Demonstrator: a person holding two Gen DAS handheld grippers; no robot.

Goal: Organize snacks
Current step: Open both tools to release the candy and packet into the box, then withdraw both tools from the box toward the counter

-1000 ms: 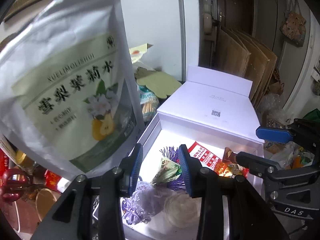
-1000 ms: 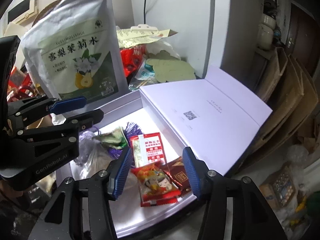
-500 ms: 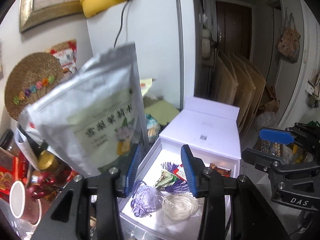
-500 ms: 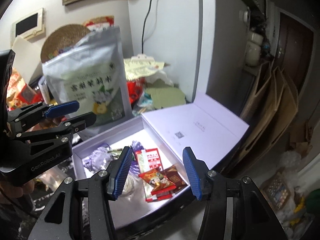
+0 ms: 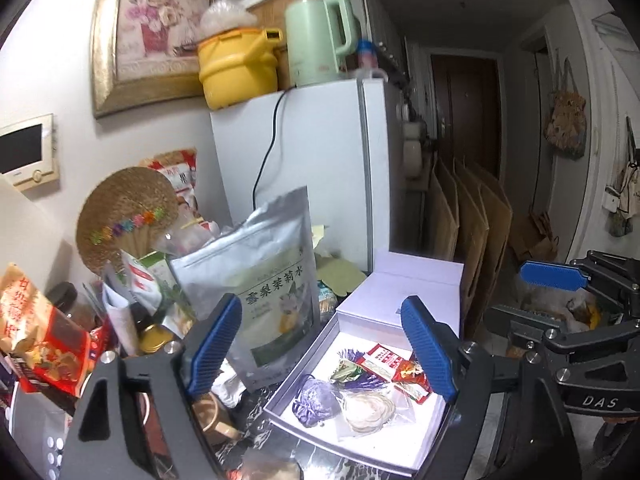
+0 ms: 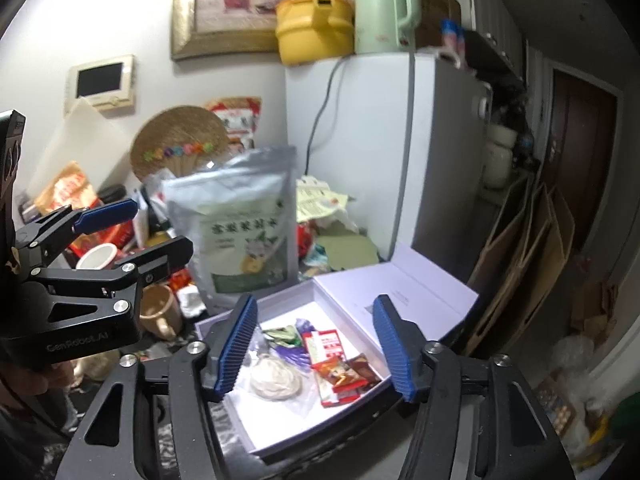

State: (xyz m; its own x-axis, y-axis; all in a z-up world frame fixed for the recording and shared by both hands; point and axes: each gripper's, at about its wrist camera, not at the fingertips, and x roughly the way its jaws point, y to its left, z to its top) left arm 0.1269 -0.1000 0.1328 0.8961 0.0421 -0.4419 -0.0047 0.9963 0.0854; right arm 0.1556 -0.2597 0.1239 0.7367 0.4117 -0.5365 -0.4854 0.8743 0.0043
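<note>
An open white gift box [image 5: 408,462] [image 6: 362,296] sits low in both views, its lid [image 5: 404,296] folded back. Inside lie a purple sachet [image 5: 314,398], a clear bag of pale noodles [image 5: 368,410] [image 6: 276,378] and red snack packets [image 5: 394,362] [image 6: 336,364]. A silver pouch with a pear picture [image 5: 264,280] [image 6: 240,232] stands upright just left of the box. My left gripper [image 5: 320,348] is open, held back above the box's near left corner. My right gripper [image 6: 312,350] is open too, hovering over the box with nothing between its fingers.
A white fridge [image 5: 320,168] stands behind, with a yellow container [image 5: 236,68] and a green kettle [image 5: 320,40] on top. Snack bags [image 5: 36,336], a woven fan [image 5: 124,216] and a mug [image 6: 160,312] crowd the left. Flattened cardboard [image 5: 472,240] leans at the right.
Both grippers have pulled back and up, away from the box. The left gripper's jaws are wider apart. The pouch, close to the left camera before, now stands farther off beside the box.
</note>
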